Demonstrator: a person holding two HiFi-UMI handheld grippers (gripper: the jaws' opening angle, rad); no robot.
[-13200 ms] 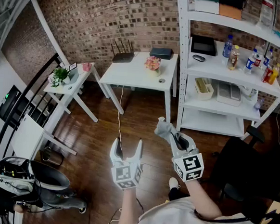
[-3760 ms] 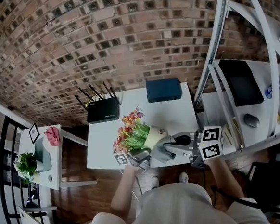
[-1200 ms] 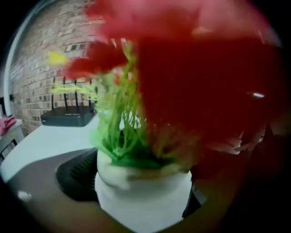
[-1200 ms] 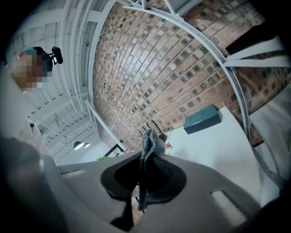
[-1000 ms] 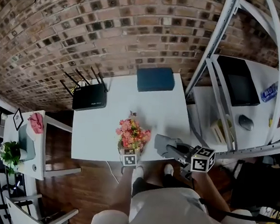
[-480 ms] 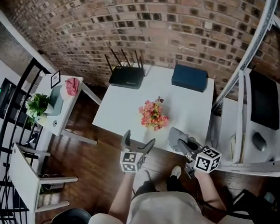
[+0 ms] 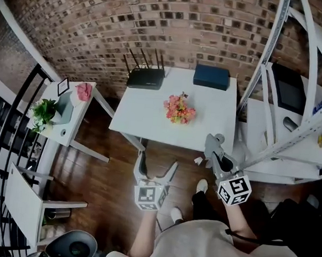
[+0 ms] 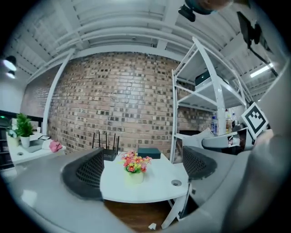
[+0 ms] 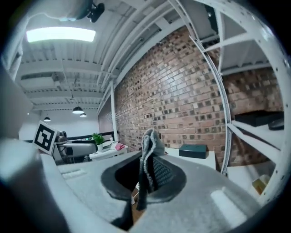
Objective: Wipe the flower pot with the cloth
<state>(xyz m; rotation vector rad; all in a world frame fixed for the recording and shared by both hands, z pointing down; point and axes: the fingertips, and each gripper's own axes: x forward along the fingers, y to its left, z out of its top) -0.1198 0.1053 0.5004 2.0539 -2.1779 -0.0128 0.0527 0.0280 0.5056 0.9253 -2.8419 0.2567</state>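
While I stand back from the white table [image 7: 151, 116], both tools hang over the wooden floor [image 7: 102, 204] in front of me. My left gripper [image 7: 157, 163] is nearest, on the left. Its jaws are apart and closing, with nothing between them. My right gripper [image 7: 217, 153] sits a little farther off, to the right, with its jaws clamped on the grey cloth [image 7: 215, 141]. The cloth stands up as a folded ridge between the pads and pokes out past the tips.

Beyond both tools, the flower pot [image 8: 135, 176] stands upright near the middle of the table, well apart from either gripper. From above only its pink and orange flowers [image 7: 179, 109] show. The left gripper view shows the pale pot beneath them. A small round thing [image 8: 176, 183] lies on the tabletop to the right of the pot.

At the table's far edge a black router [image 7: 144, 77] stands on the left and a dark blue box [image 7: 211, 77] on the right, both close to the brick wall [image 7: 158, 19]. A white shelf rack [image 7: 276, 79] rises just right of the table. Off to the left, a small side table [image 7: 66, 129] holds a green plant [image 7: 43, 113] and something pink [image 7: 84, 91].
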